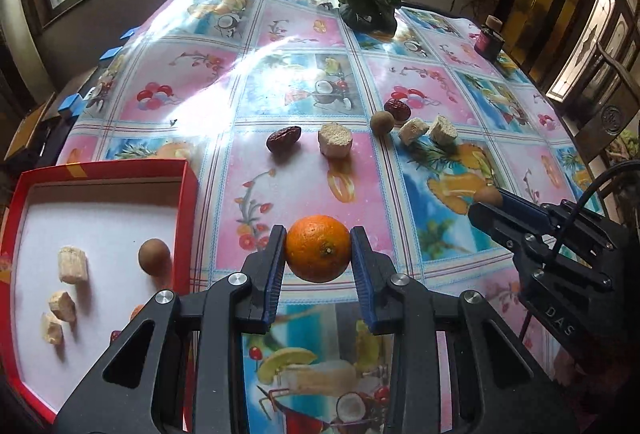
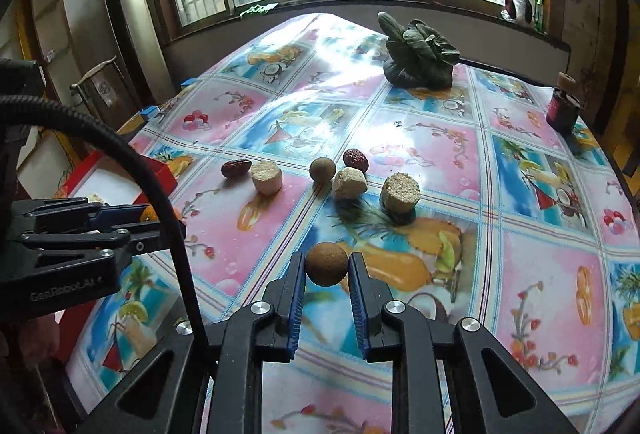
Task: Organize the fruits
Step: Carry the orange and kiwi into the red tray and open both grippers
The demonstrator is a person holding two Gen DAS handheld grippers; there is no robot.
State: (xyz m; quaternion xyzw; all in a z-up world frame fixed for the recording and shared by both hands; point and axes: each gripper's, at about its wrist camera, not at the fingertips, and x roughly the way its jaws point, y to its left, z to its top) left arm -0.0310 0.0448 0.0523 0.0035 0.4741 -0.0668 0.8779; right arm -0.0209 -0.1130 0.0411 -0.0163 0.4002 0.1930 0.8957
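- Orange (image 1: 318,248) pinched between left gripper (image 1: 319,254) pads, jaws closed on its sides.
- Red box (image 1: 188,194) just left of that gripper, holding cut pieces and one brown ball (image 1: 154,253).
- Brown round fruit (image 2: 327,263) clamped in right gripper (image 2: 326,274), jaws nearly closed.
- Dates (image 2: 236,168), cut chunks (image 2: 267,176) ahead of both grippers on patterned tablecloth (image 2: 540,266).

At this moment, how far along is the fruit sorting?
Done: the red box already holds three pale chunks and a brown ball.
In hand: the left gripper grips an orange; the right gripper grips a brown fruit.
Left on the cloth: two red dates, three chunks and one more brown ball.
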